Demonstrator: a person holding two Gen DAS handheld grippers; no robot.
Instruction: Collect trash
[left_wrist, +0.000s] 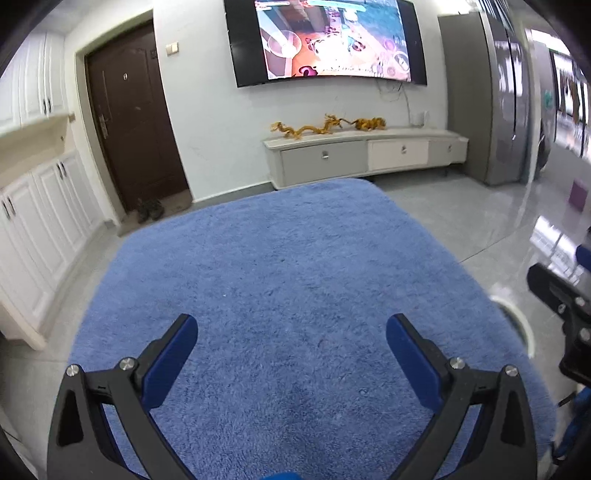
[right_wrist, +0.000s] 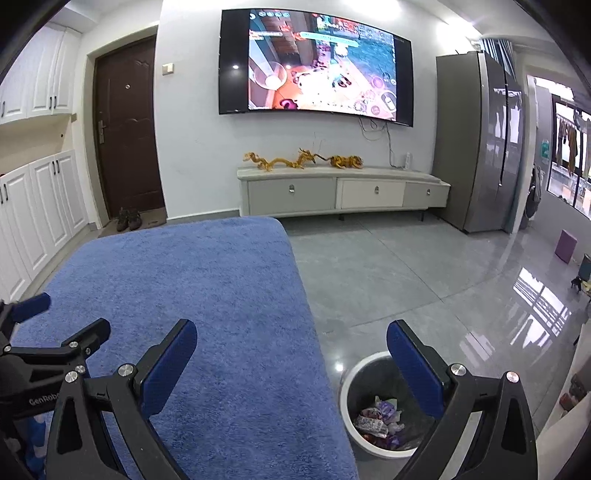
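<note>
A round bin with a white rim stands on the floor beside the right edge of a blue fluffy surface. Crumpled wrappers lie inside it. My right gripper is open and empty, held above the blue surface's right edge and the bin. My left gripper is open and empty above the blue surface. The bin's rim shows at the right in the left wrist view. The left gripper also shows at the left edge of the right wrist view.
A grey tiled floor lies to the right. A low TV cabinet stands under a wall TV. A brown door, white cupboards, a grey fridge and a purple box surround the room.
</note>
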